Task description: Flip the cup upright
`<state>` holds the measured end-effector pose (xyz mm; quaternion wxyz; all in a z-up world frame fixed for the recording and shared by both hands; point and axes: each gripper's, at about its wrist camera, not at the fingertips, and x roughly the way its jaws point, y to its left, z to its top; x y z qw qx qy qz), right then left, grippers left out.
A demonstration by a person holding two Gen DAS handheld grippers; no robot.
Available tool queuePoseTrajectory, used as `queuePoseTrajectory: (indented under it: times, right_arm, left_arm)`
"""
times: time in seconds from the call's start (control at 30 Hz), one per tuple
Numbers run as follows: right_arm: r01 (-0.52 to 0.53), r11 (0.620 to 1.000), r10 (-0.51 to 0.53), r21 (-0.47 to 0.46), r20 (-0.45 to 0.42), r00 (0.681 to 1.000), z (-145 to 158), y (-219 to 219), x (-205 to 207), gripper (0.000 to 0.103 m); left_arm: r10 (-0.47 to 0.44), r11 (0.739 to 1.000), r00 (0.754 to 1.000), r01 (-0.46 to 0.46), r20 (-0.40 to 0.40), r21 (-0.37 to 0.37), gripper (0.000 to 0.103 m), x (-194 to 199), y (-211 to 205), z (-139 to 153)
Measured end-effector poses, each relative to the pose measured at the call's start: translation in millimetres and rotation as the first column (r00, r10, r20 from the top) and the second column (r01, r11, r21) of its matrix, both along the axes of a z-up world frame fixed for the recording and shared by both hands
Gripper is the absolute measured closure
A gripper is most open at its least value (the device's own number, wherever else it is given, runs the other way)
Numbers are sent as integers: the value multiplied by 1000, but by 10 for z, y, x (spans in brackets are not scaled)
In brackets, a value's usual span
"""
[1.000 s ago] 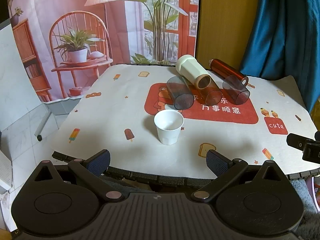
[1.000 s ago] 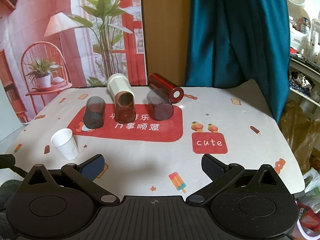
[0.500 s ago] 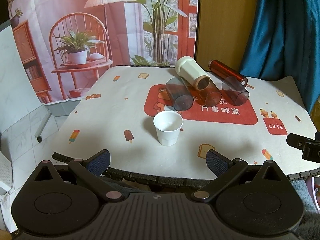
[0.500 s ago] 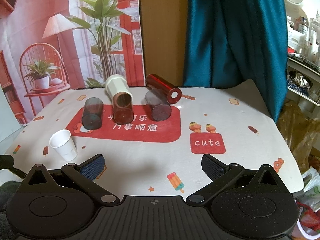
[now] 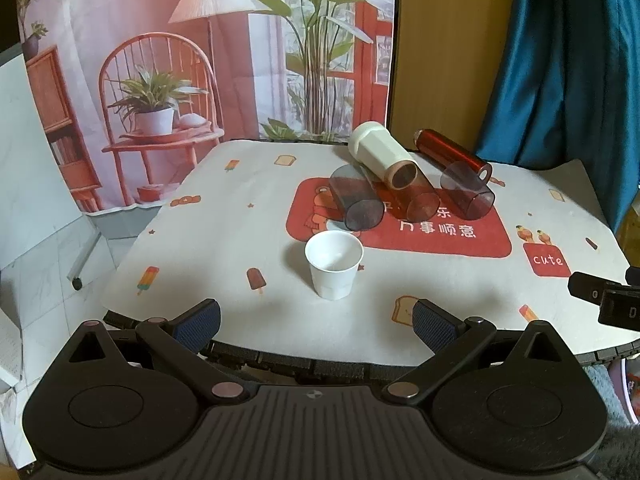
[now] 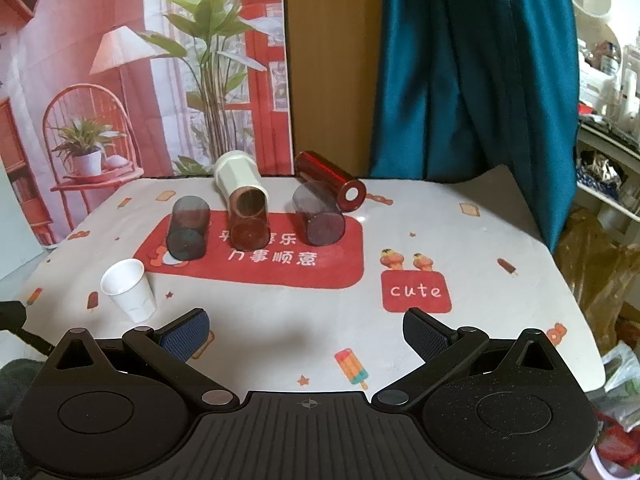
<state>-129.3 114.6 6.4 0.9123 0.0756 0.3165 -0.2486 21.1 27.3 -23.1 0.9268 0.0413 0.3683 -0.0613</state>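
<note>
A white paper cup [image 5: 334, 265] stands upright near the table's front; it also shows in the right wrist view [image 6: 129, 290]. Behind it several cups lie on their sides on the red patch: a dark tinted cup [image 5: 356, 203] [image 6: 188, 233], an amber cup [image 5: 416, 205] [image 6: 248, 227] under a cream tumbler [image 5: 382, 156] [image 6: 239, 182], a purple-tinted cup [image 5: 467, 190] [image 6: 319, 220] and a red metallic tube [image 5: 451, 151] [image 6: 330, 181]. My left gripper [image 5: 316, 320] is open and empty, just short of the paper cup. My right gripper [image 6: 306, 330] is open and empty over the table's front.
The table [image 6: 500, 240] has a white printed cloth with a red "cute" patch [image 6: 416, 291]. A printed backdrop [image 5: 200, 60] and a teal curtain [image 6: 460, 72] hang behind it. A yellow bag [image 6: 600, 264] and shelves stand at right. The right gripper's tip [image 5: 600, 292] shows in the left view.
Both grippers have drifted slightly, so the table scene sits a little lower and closer in view. The cups have not moved; both grippers stay open.
</note>
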Motion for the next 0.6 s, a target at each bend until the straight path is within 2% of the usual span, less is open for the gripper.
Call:
queuePoseTrajectory:
  times: [0.6]
  right_arm:
    - [3,1000,-3,7,7,1000,10,-19,-24,0]
  left_arm:
    - [-3,1000,1000,3,-1,-10,0,5,4,-6]
